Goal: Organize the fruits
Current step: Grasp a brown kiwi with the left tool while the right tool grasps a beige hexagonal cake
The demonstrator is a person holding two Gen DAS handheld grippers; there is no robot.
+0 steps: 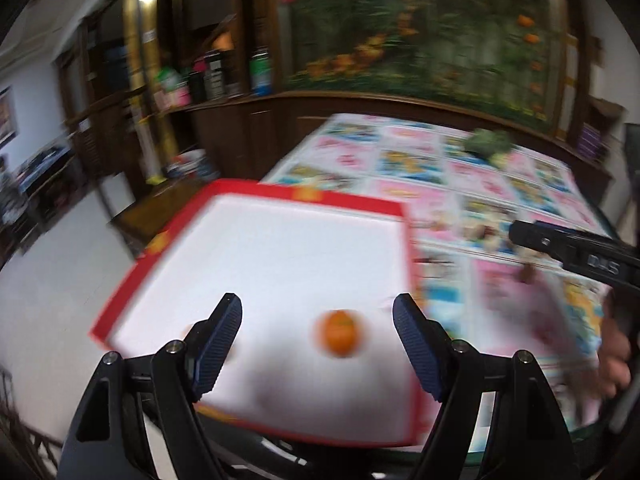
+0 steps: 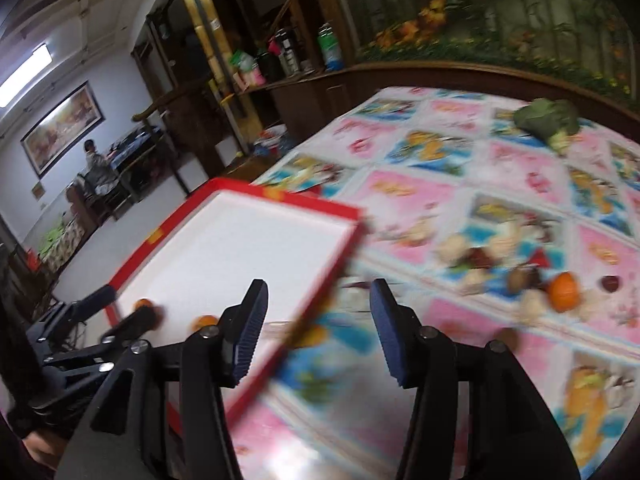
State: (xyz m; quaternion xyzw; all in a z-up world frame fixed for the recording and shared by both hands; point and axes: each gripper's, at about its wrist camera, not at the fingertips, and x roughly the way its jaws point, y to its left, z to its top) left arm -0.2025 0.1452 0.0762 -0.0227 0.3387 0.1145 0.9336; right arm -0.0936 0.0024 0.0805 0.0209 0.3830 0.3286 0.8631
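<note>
Blur across both wrist views, so detail is coarse. Left gripper (image 1: 318,342) hangs over the near part of a red-rimmed white tray (image 1: 256,190), jaws spread wide, nothing pressed between the pads; a small orange fruit (image 1: 340,333) lies on the white floor inside the jaw gap, nearer the right-hand finger and clear of both. Reads as let go, not held. Right wrist view shows the right gripper (image 2: 318,326) straddling the tray's right rim (image 2: 320,300), jaws parted and empty, the patterned tablecloth (image 2: 480,152) showing through the gap. That view also catches two orange fruits low in the tray, one (image 2: 204,322) beside the right gripper's left finger, one (image 2: 144,305) further left, partly hidden by the left tool. Loose pile remains out on the cloth, ahead and to the right of the right gripper: another orange fruit (image 2: 564,291), a dark red piece (image 2: 611,282), brownish and pale lumps too smeared to name. Broccoli head (image 2: 550,120) sits well apart near the far edge. Judgement: the pile lies on the right hand's side, with the tray between it and the left, so the right gripper is the nearer tool for the next pick, reaching forward and rightward. The round fruit has no long axis to line up with.
</note>
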